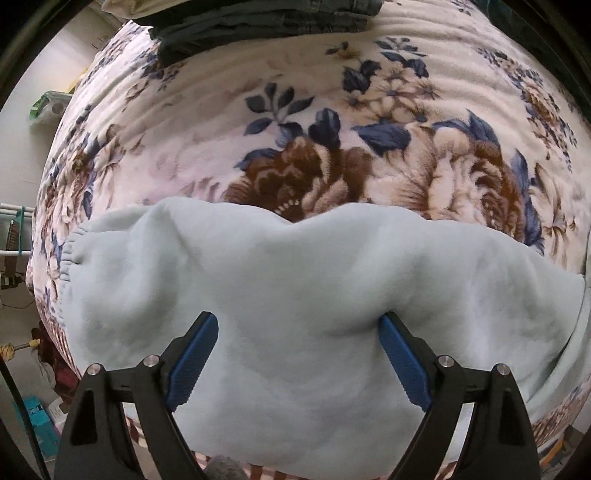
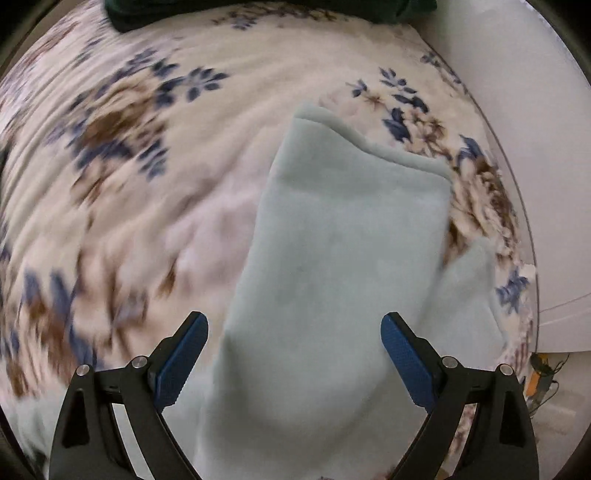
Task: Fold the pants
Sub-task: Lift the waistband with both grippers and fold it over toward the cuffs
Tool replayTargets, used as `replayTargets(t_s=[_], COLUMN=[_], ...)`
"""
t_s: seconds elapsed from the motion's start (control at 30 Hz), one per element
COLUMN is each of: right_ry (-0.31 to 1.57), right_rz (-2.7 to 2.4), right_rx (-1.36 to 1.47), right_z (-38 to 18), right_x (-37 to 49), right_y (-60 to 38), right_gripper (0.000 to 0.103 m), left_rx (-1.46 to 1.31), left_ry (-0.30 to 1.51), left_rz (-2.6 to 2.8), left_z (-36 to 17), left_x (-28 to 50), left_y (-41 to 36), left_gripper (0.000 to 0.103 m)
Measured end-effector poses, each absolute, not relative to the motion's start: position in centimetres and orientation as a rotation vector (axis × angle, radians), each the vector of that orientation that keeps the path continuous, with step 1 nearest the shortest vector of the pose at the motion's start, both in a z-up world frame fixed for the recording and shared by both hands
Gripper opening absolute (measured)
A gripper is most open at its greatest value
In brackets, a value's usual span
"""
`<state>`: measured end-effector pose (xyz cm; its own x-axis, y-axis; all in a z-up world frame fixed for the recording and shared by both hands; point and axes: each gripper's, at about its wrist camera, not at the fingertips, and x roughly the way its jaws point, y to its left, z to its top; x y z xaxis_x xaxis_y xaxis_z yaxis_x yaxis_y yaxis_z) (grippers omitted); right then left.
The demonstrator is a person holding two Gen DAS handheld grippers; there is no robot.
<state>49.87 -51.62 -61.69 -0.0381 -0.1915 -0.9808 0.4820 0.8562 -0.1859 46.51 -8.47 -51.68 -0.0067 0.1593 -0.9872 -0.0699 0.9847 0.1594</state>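
A plush cream blanket printed with brown roses and navy leaves covers the bed and carries everything here. On it, along the near edge, lie the pale mint fleece pants, folded into a broad soft slab.

The left wrist view shows the pants lying crosswise, with the gathered elastic waistband at the left end and the long top edge sagging in a shallow dip against the rose print. The right wrist view shows the same pants running away from the camera, and there the far end shows two stacked layers with stepped edges, toward the blanket's right edge beside a white wall. That view is smeared across the blanket's left half.

At the far edge of the bed the left view shows a stack of dark grey-green folded clothes; the right view shows a dark green folded garment there. Only the left view shows the room off the bed's left side, including a teal box on the floor.

The left gripper points almost straight down over the pants, its blue-padded black fingers spread wide with nothing pinched between them. The right gripper also points steeply down, jaws equally wide apart, fleece below them, not gripped.
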Motion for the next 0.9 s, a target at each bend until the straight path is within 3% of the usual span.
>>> replayTargets(t_s=[0.13,0.17,0.23,0.3,0.53,0.63,0.73,0.77,0.83,0.9], right_ry=[1.619,1.625,1.603,1.535,1.214,1.186,1.205,1.211,1.258,1.256], right_rz=[-0.589,-0.608,-0.636,-0.636,-0.891,-0.967,-0.983,-0.984,-0.988,-0.982], right_rx=[0.196,0.171,0.158,0.271,0.706,0.944,1.001,1.003,1.039,1.077], right_z=[-66.2,-66.5,-66.2,-64.4,-56.1,-58.8,-62.4,-63.0,-64.3,-64.3], right_x=[52.9,53.0,52.6,51.0,36.5,29.8,27.9,27.6,27.7,27.5], right_y=[-52.8,-52.9,-53.3,-54.6,-62.6,-64.9,-65.4,-65.6,-65.8,-65.6], right_gripper=[0.092,0.075,0.02,0.01,0.009,0.009,0.01,0.013,0.038,0.056], left_rx=[0.09,0.094,0.103,0.108,0.089,0.085,0.098,0.099,0.085,0.066], left_ry=[1.586,1.589,1.594,1.598,1.595,1.592,1.602,1.601,1.594,1.575], left_rz=[0.168,0.165,0.156,0.142,0.079,0.061,0.054,0.058,0.065,0.074], left_z=[-52.2,-52.2,-52.2,-52.0,-51.0,-51.2,-51.9,-52.0,-51.9,-51.4], left_x=[46.1,45.9,45.6,45.2,43.8,43.4,43.1,43.0,43.0,42.9], left_y=[-9.3,-9.5,-9.9,-10.2,-11.7,-12.5,-13.1,-13.1,-12.8,-12.0], left_gripper=[0.089,0.089,0.089,0.089,0.089,0.089,0.089,0.089,0.089,0.089])
